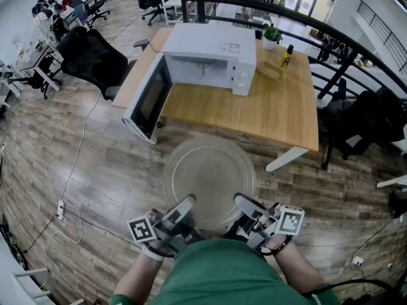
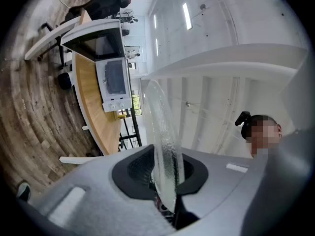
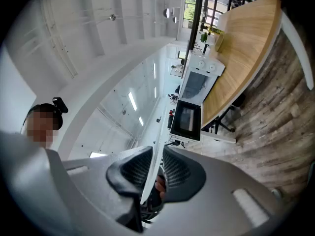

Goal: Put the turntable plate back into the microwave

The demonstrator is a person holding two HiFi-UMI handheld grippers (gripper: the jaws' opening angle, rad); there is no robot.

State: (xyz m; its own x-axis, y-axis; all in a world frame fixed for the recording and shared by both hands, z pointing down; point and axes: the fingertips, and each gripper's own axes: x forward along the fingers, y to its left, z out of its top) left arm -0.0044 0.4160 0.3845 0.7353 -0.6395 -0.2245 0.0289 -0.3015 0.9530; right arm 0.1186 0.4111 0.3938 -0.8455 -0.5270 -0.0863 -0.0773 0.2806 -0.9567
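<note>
Both clamp turntable plate [image 1: 210,176] near rim: left hand-held gripper [image 1: 184,207] & right hand-held gripper [image 1: 245,204]; open microwave [image 1: 210,43] straight ahead, well apart.

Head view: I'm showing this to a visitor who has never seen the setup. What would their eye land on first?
First, the big clear glass turntable plate, held out over the wood floor at the picture's lower middle. Its near rim is clamped by the left gripper and the right gripper. Next, the white microwave on the wooden table beyond it, its door swung wide open to the left.
</note>
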